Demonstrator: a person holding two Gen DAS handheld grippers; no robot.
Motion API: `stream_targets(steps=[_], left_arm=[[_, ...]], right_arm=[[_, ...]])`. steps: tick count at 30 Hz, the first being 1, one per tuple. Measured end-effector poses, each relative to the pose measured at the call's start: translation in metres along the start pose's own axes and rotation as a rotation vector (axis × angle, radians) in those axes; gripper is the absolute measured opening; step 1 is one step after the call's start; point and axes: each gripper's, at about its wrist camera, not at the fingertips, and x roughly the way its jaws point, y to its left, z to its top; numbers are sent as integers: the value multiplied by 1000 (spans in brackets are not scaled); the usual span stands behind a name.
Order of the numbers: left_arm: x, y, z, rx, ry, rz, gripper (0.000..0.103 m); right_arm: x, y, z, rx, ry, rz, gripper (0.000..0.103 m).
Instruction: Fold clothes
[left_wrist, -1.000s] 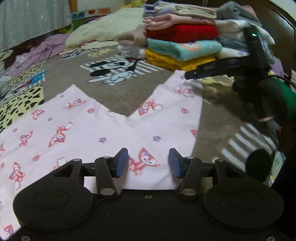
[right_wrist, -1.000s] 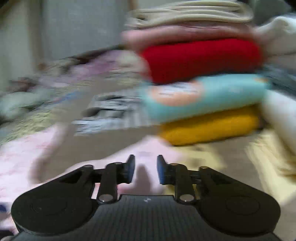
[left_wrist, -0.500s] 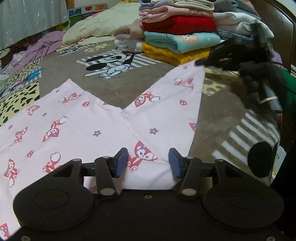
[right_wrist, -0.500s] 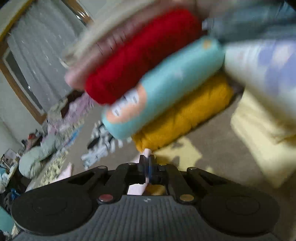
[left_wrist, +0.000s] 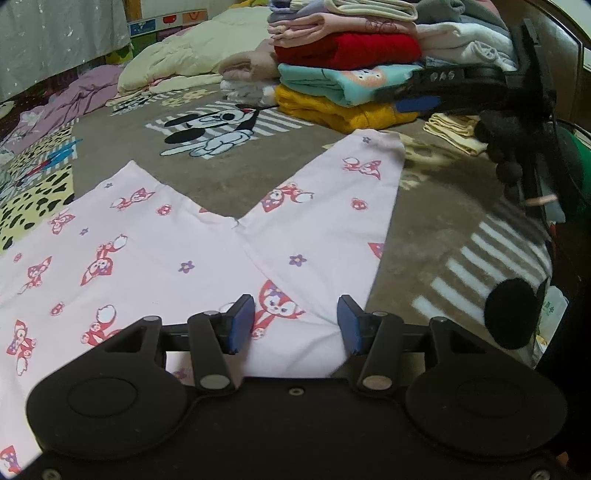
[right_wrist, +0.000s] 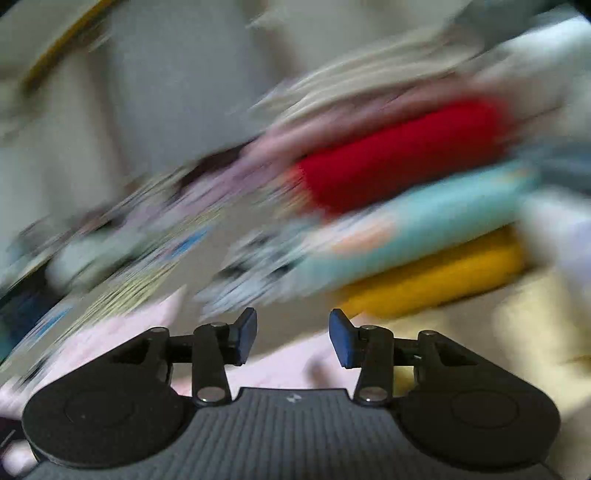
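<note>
Left gripper (left_wrist: 296, 325) jaws apart over pale pink fox-print cotton pants (left_wrist: 207, 258) | right gripper (right_wrist: 293, 336) spread wide too, holding nothing | view's all blur

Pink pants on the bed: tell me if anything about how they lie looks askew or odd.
Nothing stands out. The pink pants lie flat, legs spread in a V, no bunching or twists visible. Both the left hand-held gripper and the right hand-held gripper are open, holding nothing.

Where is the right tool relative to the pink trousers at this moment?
In the left wrist view, the right tool hovers open above the far cuff of the pink trousers, just before the folded clothes stack.
</note>
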Motion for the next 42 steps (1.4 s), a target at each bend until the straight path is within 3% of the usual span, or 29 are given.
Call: stream_targets(steps=[1, 2, 4, 5, 6, 8, 9, 11, 13, 14, 16, 19, 22, 24, 25, 27, 29, 32, 33, 37, 42], left_arm=[[-1, -1, 0, 1, 1, 3, 49], [-4, -1, -1, -2, 0, 6, 49], [-15, 3, -3, -15, -6, 26, 49], [-22, 6, -5, -21, -9, 40, 49], [-29, 10, -7, -31, -13, 57, 49], [-47, 23, -13, -76, -30, 99, 49], [-57, 32, -18, -110, -37, 121, 49], [-75, 51, -34, -183, -39, 196, 49], [-91, 73, -56, -267, -22, 308, 49], [-99, 85, -66, -308, -14, 365, 48], [-121, 109, -88, -410, -14, 437, 48], [-152, 130, -111, -518, -46, 492, 48], [-166, 127, -119, -552, -92, 457, 48], [-168, 110, -118, -510, -112, 394, 48], [-169, 96, -116, -441, -125, 365, 48], [-168, 59, -115, -203, -135, 343, 49], [-159, 25, -119, 38, -120, 362, 49], [-131, -11, -124, 253, -83, 405, 46], [-124, -19, -123, 281, -91, 397, 39], [-108, -40, -107, 343, -136, 379, 39], [-104, -22, -71, 152, -171, 192, 40]], right_arm=[[15, 6, -5, -35, 105, -22, 33], [31, 15, -14, -137, 185, -165, 24], [29, 26, -9, -202, 137, -262, 31], [21, 29, -3, -181, 80, -266, 31], [12, 32, 1, -154, 8, -207, 32], [7, 47, -1, -161, -23, -80, 49], [19, 53, -12, -219, 47, -122, 59], [43, 65, -33, -333, 186, -206, 59], [34, 67, -26, -312, 162, -237, 57], [25, 68, -22, -289, 105, -253, 56], [7, 79, -29, -254, 64, -192, 56], [-8, 118, -51, -387, 37, -128, 55], [-31, 165, -73, -509, 7, 39, 52], [-34, 188, -82, -564, 49, 86, 49], [-36, 197, -87, -606, 66, 112, 49], [-55, 210, -100, -726, 119, 166, 51], [-76, 220, -121, -876, 140, 153, 51], [-84, 231, -136, -944, 156, 105, 50], [-82, 231, -133, -920, 143, 87, 49], [-82, 223, -123, -872, 112, 66, 49], [-80, 204, -120, -833, 111, 104, 49]])
